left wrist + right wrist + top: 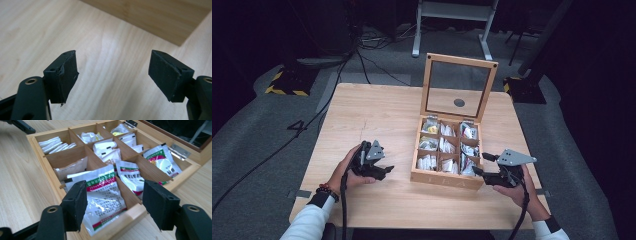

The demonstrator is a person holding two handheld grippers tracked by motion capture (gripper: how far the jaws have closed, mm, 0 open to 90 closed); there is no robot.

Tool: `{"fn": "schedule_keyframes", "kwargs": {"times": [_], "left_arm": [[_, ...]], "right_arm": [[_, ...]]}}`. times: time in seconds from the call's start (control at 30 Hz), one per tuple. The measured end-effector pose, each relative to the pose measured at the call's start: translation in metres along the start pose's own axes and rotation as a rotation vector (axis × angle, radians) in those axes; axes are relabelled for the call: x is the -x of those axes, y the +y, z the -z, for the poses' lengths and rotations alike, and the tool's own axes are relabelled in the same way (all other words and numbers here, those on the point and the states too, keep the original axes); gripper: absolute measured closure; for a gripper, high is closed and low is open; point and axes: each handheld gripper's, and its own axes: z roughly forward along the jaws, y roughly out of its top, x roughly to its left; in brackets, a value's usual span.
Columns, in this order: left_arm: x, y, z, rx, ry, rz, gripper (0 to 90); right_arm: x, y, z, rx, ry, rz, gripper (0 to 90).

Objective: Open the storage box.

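An open wooden box (447, 179) with several compartments of sachets stands on the table, its glass-paned lid (428, 85) upright at the back. My left gripper (388, 170) hovers low over the bare table to the left of the box, pointing toward it. In the left gripper view, my left gripper (113, 72) is open with nothing between the pads, and the box's side wall (155, 17) lies ahead. My right gripper (480, 164) is at the box's front right corner. In the right gripper view, my right gripper (115, 200) stands open just short of a white sachet with red and green bands (105, 197) that leans over the rim.
The light wooden table (377, 115) has free surface to the left of and in front of the box. The other compartments hold white sachets (56, 143) and more banded packets (160, 157). Cables and a metal stand lie on the dark floor beyond the table.
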Motion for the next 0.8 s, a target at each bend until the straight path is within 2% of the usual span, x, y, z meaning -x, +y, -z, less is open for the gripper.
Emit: {"fn": "schedule_keyframes", "kwargs": {"times": [0.03,0.07,0.1,0.2,0.3,0.4,0.5,0.6,0.7,0.8], "left_arm": [[0.000,0.000,0.000,0.000,0.000,0.000,22.7],[0.000,-0.003,0.001,0.004,-0.032,0.022,21.5],[0.000,-0.004,0.002,0.009,-0.041,0.025,21.7],[0.002,-0.007,0.003,0.027,-0.026,0.011,22.8],[0.006,-0.014,0.000,-0.001,-0.042,0.008,21.8],[0.011,-0.019,-0.002,0.004,-0.024,0.005,22.5],[0.014,-0.022,-0.004,-0.021,-0.038,0.007,21.7],[0.017,-0.025,-0.003,-0.015,-0.035,0.005,21.7],[0.019,-0.028,-0.005,-0.033,-0.030,-0.009,21.6],[0.019,-0.031,-0.006,-0.039,-0.038,-0.005,21.6]], "right_arm": [[0.000,0.000,0.000,0.000,0.000,0.000,36.9],[-0.003,0.002,-0.003,-0.004,0.011,0.008,37.4],[-0.005,0.002,-0.005,-0.007,0.015,0.012,37.3],[-0.008,0.004,-0.009,-0.008,0.021,0.016,37.2],[-0.013,0.008,-0.014,-0.005,0.035,0.019,36.6],[-0.016,0.010,-0.016,-0.004,0.042,0.021,36.2],[-0.020,0.013,-0.020,-0.002,0.049,0.022,35.8],[-0.024,0.016,-0.024,0.005,0.051,0.026,35.7],[-0.027,0.019,-0.029,0.001,0.039,0.032,35.7],[-0.026,0.019,-0.031,-0.005,0.024,0.028,35.9]]}}
